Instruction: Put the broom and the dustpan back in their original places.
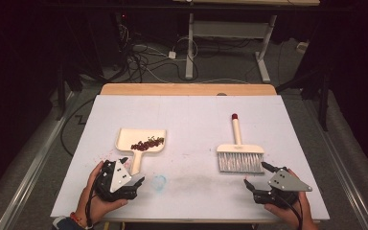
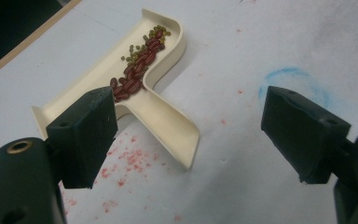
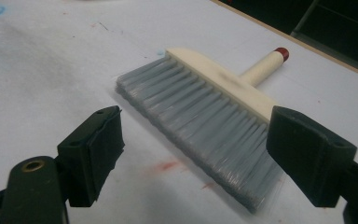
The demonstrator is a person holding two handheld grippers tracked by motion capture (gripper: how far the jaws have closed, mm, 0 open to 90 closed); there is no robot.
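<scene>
A cream dustpan [image 1: 141, 139] lies left of centre on the white table, its handle pointing toward me, with a pile of red and green beans [image 1: 147, 143] along its back wall. My left gripper [image 1: 133, 171] stands open just short of the handle. In the left gripper view the dustpan's handle [image 2: 168, 122] lies between and beyond the wide-apart jaws, and the beans [image 2: 137, 72] sit farther up. A hand brush [image 1: 239, 154] with grey bristles and a cream, red-tipped handle lies at the right. My right gripper [image 1: 255, 173] is open just in front of its bristles [image 3: 200, 116].
A faint blue chalk ring [image 1: 159, 182] marks the table between my hands. Red crumbs [image 2: 130, 161] are scattered near the dustpan handle. The table's wooden far edge [image 1: 187, 89] backs onto a floor with cables and a desk frame [image 1: 230, 33].
</scene>
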